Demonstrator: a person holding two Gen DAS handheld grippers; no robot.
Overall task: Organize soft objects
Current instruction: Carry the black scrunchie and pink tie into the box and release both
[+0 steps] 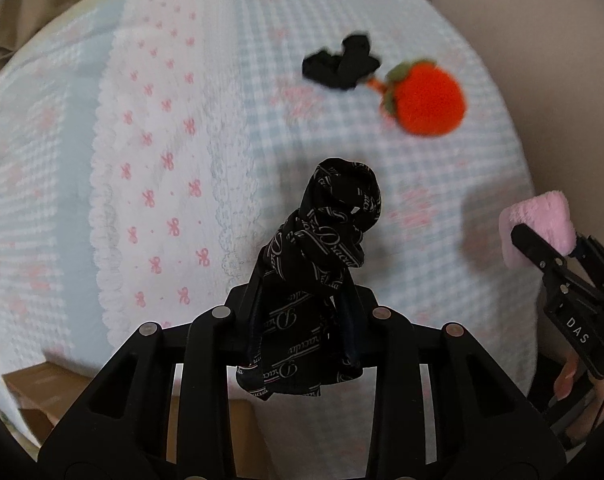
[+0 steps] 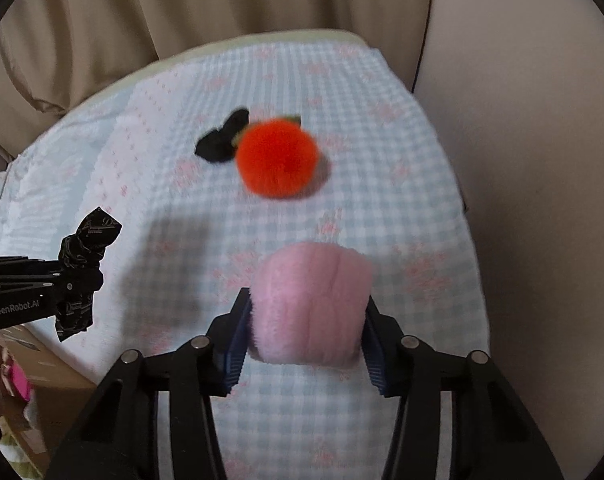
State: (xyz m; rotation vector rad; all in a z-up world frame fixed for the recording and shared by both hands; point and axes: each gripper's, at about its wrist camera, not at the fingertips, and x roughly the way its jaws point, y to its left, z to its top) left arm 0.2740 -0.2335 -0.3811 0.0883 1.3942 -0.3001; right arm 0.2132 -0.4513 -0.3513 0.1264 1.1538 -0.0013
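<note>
The left gripper [image 1: 306, 308] pinches a black printed scarf [image 1: 322, 264] held above the bed [image 1: 173, 128], while the right gripper [image 2: 308, 320] squeezes a pink plush piece [image 2: 312, 304] between its blue pads [image 2: 233, 356]. Farther up the checked cover, an orange plush fruit [image 2: 277, 160] lies touching a small black cloth [image 2: 221, 140]. A cardboard box [image 2: 57, 376] sits beside the bed at lower left, with beige curtains [image 2: 141, 12] behind.
</note>
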